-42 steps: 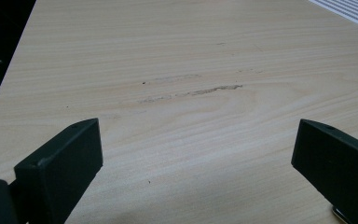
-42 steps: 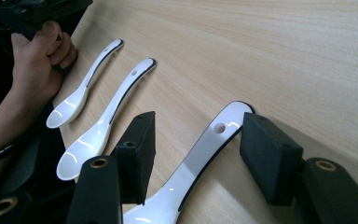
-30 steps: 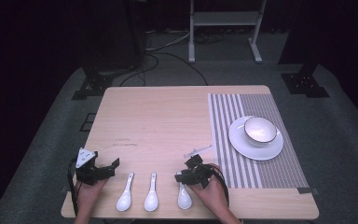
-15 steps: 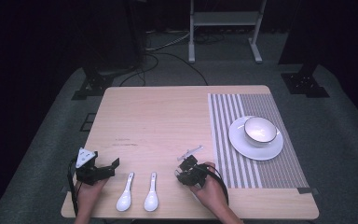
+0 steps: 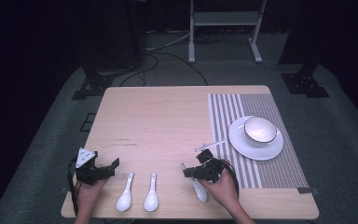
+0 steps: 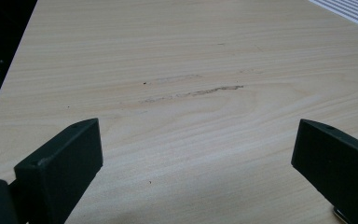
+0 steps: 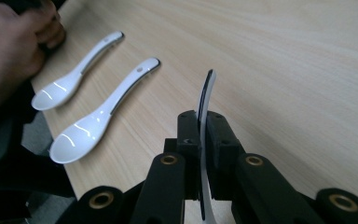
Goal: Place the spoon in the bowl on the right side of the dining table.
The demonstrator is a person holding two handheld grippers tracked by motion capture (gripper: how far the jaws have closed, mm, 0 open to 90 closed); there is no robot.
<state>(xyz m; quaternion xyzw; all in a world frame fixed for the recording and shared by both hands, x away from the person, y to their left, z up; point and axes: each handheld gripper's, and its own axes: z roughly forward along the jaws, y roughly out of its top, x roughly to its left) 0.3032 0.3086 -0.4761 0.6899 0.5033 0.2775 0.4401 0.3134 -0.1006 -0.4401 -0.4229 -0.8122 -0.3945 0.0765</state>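
Three white ceramic spoons are near the table's front edge. My right gripper (image 5: 193, 171) is shut on the handle of the right spoon (image 5: 199, 190), lifted off the wood; in the right gripper view the jaws pinch that spoon (image 7: 204, 112) edge-on. Two more spoons lie flat: the left spoon (image 5: 125, 198) (image 7: 74, 74) and the middle spoon (image 5: 151, 198) (image 7: 98, 119). My left gripper (image 5: 109, 167) stays at the front left, open, with only bare wood between its wide-apart jaws in the left gripper view (image 6: 196, 154).
A white bowl (image 5: 260, 130) sits on a white plate (image 5: 242, 144) on a striped placemat (image 5: 223, 112) at the right. The wooden table (image 5: 158, 121) has bare room in its middle. A metal stand (image 5: 223, 18) and cables lie on the floor behind.
My right gripper has closed on the right spoon and lifted it, turning it so the bowl end hangs toward the front edge. The left gripper has stayed put.
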